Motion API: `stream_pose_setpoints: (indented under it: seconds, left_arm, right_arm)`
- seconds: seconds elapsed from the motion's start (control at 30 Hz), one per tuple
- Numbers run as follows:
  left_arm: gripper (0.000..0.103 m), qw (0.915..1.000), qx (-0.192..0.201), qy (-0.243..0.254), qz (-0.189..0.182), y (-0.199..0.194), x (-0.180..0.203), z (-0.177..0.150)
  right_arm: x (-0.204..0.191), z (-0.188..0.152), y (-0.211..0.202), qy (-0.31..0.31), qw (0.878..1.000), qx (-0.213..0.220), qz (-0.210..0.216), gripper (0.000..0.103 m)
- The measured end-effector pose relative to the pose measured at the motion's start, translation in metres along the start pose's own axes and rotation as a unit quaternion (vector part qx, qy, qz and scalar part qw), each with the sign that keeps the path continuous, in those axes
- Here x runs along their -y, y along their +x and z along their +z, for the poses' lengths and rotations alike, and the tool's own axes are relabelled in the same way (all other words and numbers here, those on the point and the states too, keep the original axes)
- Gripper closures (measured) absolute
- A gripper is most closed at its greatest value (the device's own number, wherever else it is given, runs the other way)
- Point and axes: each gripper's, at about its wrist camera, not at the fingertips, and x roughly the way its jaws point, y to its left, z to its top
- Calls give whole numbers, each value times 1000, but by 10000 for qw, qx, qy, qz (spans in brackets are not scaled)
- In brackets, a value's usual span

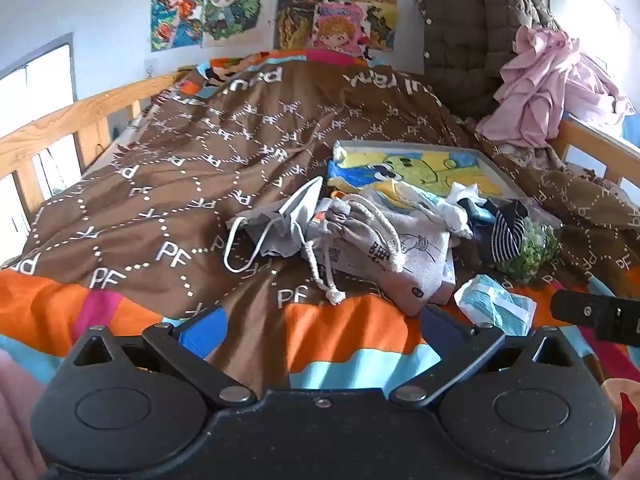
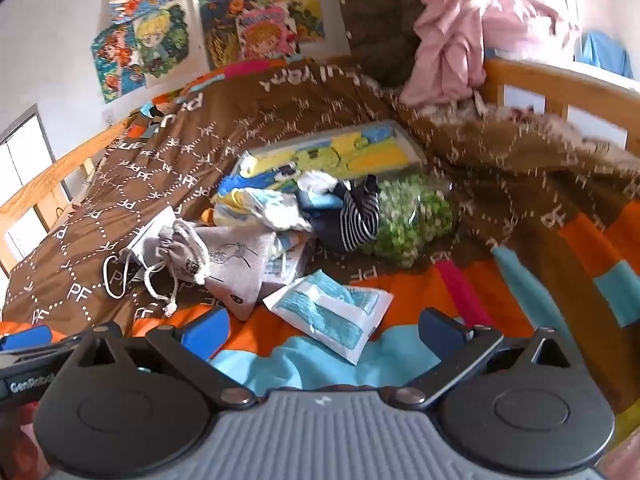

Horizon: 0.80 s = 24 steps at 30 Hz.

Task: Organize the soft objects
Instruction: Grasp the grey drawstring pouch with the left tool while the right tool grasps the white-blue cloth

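Pile of soft things sits mid-quilt (image 1: 168, 168) before me. Drawstring pouch (image 2: 224, 268) at left, face mask (image 1: 256, 232) beside it further left. Sealed packet (image 2: 332, 312) nearest. Striped sock (image 2: 360, 216) right of pouch; tray (image 2: 400, 136) behind all.

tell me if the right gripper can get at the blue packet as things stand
Probably yes. The blue packet lies flat on the quilt just ahead of the open right gripper, with nothing on top or between.
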Motion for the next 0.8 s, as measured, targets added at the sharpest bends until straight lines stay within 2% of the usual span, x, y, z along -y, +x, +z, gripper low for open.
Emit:
stream_pose_setpoints:
  seconds: [0.23,0.33,0.43,0.53,0.63,0.8]
  left_arm:
    - [1,9981,-203,466,-357,27,5,22]
    - [1,9958,-293,638,-591,44,5,33]
    - [1,9929,-406,649,-910,64,6,43]
    - [1,9908,-482,506,-1156,86,7,51]
    - [1,9889,-571,111,-1367,107,8,56]
    - [1,9827,-845,-489,-1572,140,8,58]
  right_arm:
    - [16,24,39,51,9980,-562,276,0]
    - [16,28,57,-260,9970,-663,299,0]
    - [8,30,76,-922,9919,-836,263,0]
    - [0,31,90,-1450,9842,-967,324,0]
    - [3,32,104,-1634,9785,-1127,556,0]
    - [0,30,127,-1890,9716,-1263,661,0]
